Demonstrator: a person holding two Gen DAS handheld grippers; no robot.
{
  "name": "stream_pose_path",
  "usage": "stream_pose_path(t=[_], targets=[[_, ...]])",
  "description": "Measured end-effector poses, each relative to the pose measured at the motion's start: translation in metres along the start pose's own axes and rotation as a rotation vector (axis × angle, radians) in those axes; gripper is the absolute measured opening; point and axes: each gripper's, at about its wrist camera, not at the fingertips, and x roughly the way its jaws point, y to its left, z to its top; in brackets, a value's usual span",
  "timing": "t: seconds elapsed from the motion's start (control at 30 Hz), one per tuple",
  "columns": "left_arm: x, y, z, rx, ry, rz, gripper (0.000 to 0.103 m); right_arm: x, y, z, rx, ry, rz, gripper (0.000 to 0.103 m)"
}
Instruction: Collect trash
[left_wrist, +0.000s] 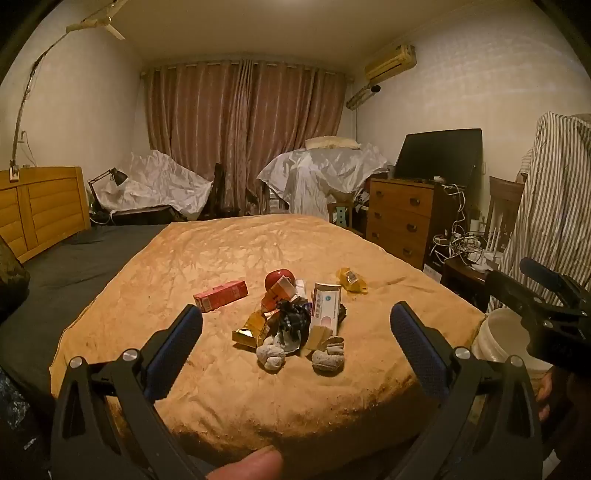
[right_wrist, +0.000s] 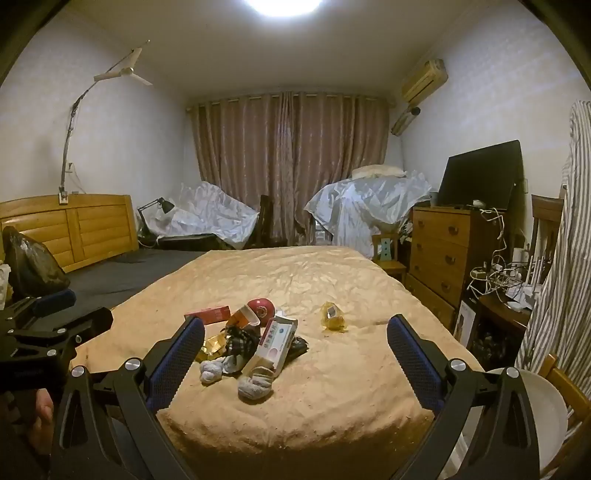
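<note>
I have both tools hanging just short of the near edge of the bed, which is covered by a tan blanket. My left tool stands with its fingers spread wide and nothing between them, and my right tool is spread the same way, also empty. The trash pile sits on the blanket straight ahead at 12 o'clock, well inside every edge. It holds a red box at about 10 o'clock of the heap, a red apple at its far side, a white carton propped upright, a gold box, and two grey crumpled wads nearest me. A yellow wrapper lies apart from the heap at 1 o'clock. Open blanket runs all around the pile, widest toward the far end, and the near edge rolls off rounded below my fingers. From the left wrist I see the right tool at 3 o'clock over a white bucket just off the bed's right corner, and a fingertip at 6 o'clock. From the right wrist the bucket sits at 4 o'clock against a wooden chair, and the left tool shows at 9 o'clock with a black bag behind it. Only that view shows the ceiling light. A dresser crowds the bed's right side.
</note>
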Motion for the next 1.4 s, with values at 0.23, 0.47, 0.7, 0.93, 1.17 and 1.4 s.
stream_pose_path(t=[0.23,0.47,0.7,0.93,1.17,1.4], targets=[[0.0032,0.004,-0.0046,0.001,-0.005,0.001,0.098,0.0014,0.0009,-0.0009,-0.004,0.005,-0.004,0.099],[0.0032,0.0016,-0.0024,0.005,0.011,0.005,0.098,0.0002,0.0001,-0.0004,-0.001,-0.004,0.001,0.099],[0.0033,0.0019,-0.0035,0.0,0.012,0.003,0.098,0.0021,0.0006,-0.0011,0.002,0.002,0.003,0.099],[0.0032,0.0029,-0.0052,0.0,0.015,0.003,0.098,0.0022,0.0007,-0.0012,0.004,0.005,0.005,0.099],[0.0038,0.0031,-0.0064,0.0,0.015,0.004,0.098,0.0011,0.0011,-0.0057,0.006,0.006,0.005,0.099],[0.0039,0.0027,-0.0053,0.001,0.018,0.006,0.098,0.0023,0.0005,-0.007,0.008,0.009,0.005,0.099]])
